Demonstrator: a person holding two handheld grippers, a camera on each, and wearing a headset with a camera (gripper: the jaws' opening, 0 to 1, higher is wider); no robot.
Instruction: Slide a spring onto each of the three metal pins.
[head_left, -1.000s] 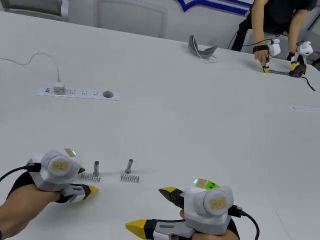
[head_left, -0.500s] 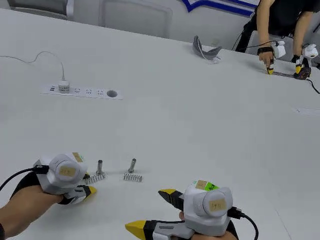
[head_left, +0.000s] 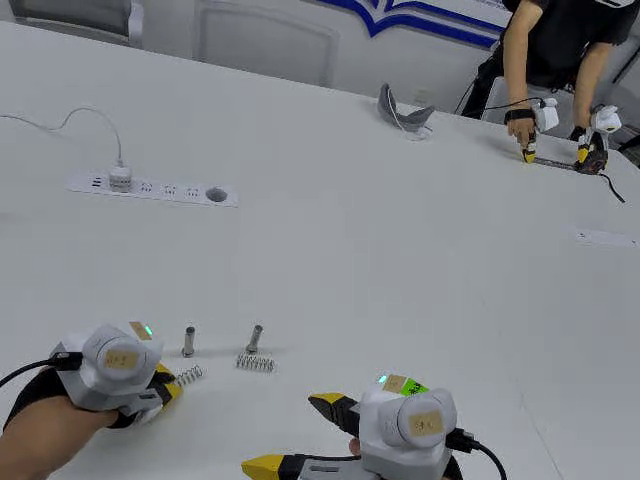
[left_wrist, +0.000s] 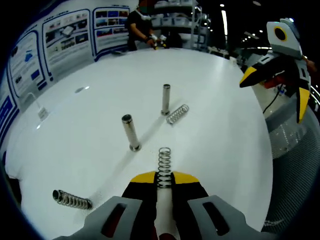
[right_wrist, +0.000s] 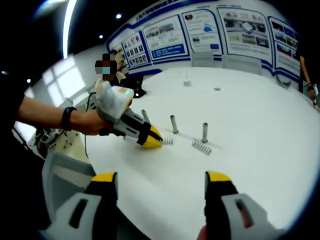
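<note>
The big white table (head_left: 400, 250) fills the head view. At 7 o'clock there, the left gripper with yellow tips (left_wrist: 158, 179) has its fingers pinched on a small coiled metal spring (left_wrist: 164, 162). At 6 o'clock, the right gripper (right_wrist: 160, 179) has its fingers spread wide, holding nothing. A long white power strip (head_left: 150, 187) lies at 10 o'clock. Three short grey metal pins (right_wrist: 173, 124) stand upright. A second spring (head_left: 255, 362) lies flat just beside one pin, at its 6 o'clock.

Upright pins (left_wrist: 129, 132), one spring (left_wrist: 164, 167) gripped, two lying
</note>
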